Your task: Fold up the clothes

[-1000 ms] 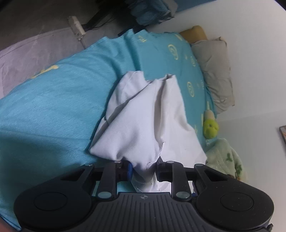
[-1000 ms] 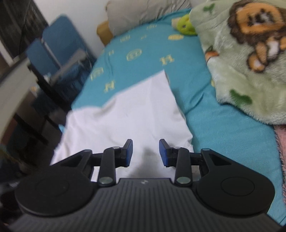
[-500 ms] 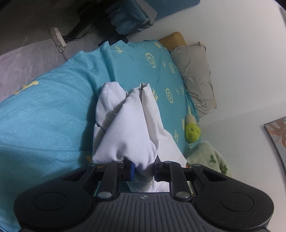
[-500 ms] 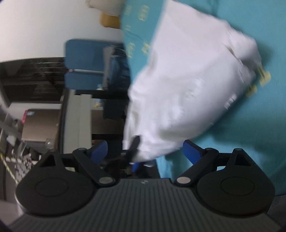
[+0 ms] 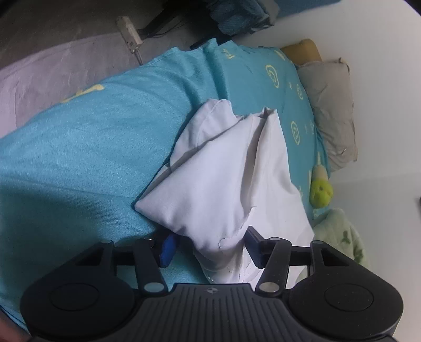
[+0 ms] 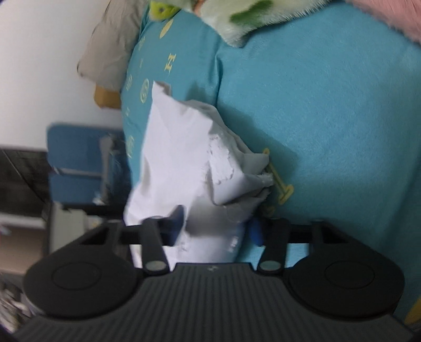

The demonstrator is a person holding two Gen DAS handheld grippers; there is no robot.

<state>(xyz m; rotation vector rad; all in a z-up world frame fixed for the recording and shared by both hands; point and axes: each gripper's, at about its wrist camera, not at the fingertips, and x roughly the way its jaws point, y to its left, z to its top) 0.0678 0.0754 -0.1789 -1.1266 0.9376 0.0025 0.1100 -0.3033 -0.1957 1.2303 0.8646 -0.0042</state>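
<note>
Left wrist view first: my left gripper [image 5: 211, 248] has just been opening, and its blue pads now stand apart with a bunched corner of the white garment [image 5: 223, 181] hanging between them. The left pad [image 5: 168, 250] is clear of the cloth; the right one sits just beside it, and I cannot tell whether it touches. The garment lies crumpled in loose folds on the teal bedsheet [image 5: 86, 147], stretching away from me toward a grey pillow [image 5: 331, 110] against the wall. A small green plush toy [image 5: 320, 194] sits at the far edge of the bed, next to a pale green fleece blanket [image 5: 339, 234].

From the right wrist, my right gripper [image 6: 215, 227] has just been closing around the other end of the same white garment [image 6: 173, 147]. Cloth fills the gap between its blue pads, and they appear pressed against it, though the picture is blurred there. The garment rises from those fingers in a rumpled heap on the teal bedsheet [image 6: 329, 118]. A blue chair [image 6: 76, 163] stands beside the bed on the left of this view, and the fleece blanket [image 6: 236, 18] lies at the top.
</note>
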